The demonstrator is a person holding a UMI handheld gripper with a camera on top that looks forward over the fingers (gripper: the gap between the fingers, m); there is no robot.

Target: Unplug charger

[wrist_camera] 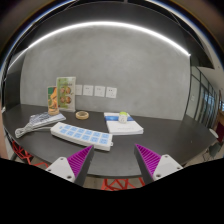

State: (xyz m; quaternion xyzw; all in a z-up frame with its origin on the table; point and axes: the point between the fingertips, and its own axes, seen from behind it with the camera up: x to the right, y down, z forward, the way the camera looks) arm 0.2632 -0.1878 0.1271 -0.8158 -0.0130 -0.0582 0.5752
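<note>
The gripper (113, 160) is held above the near edge of a dark tabletop (150, 140), its jaws spread with nothing between them. A white power strip (81, 136) lies just ahead (slightly left) — no charger can be made out. Wall sockets (93, 91) are seen beyond.

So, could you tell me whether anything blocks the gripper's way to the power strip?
Nothing visible does. The power strip lies just ahead of the open gripper, with only bare table between them. The charger itself is too small to make out.
</note>
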